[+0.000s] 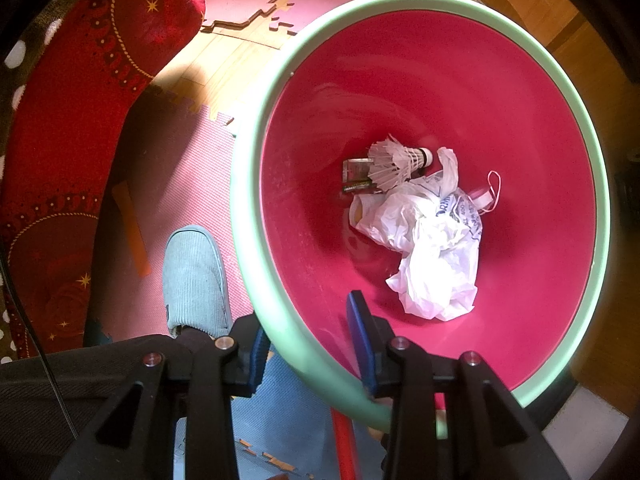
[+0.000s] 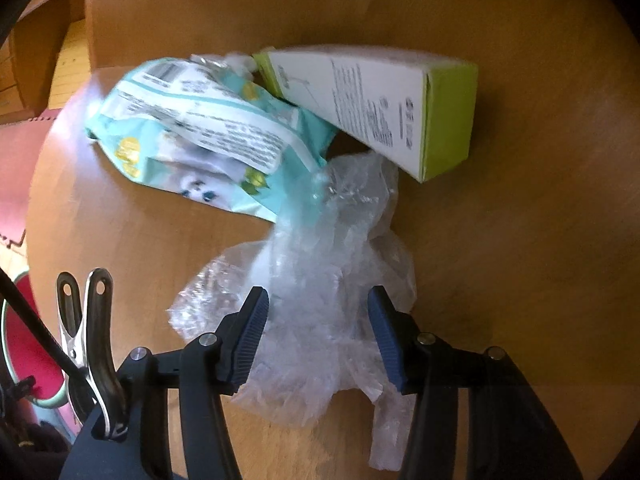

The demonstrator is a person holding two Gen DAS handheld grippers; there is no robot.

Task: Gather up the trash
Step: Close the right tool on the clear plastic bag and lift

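Three pieces of trash lie on the round wooden table as the right gripper, spread, straddles the clear plastic wrap, which may slip; at 12 o'clock the box waits, while the left gripper pinches the bin's rim.

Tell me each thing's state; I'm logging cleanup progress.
Left gripper: shut on bin rim.
Bin: holds shuttlecock and white plastic bag.
Right gripper: open, astride clear plastic wrap.
Snack pouch: flat on table.
Carton: lying down.
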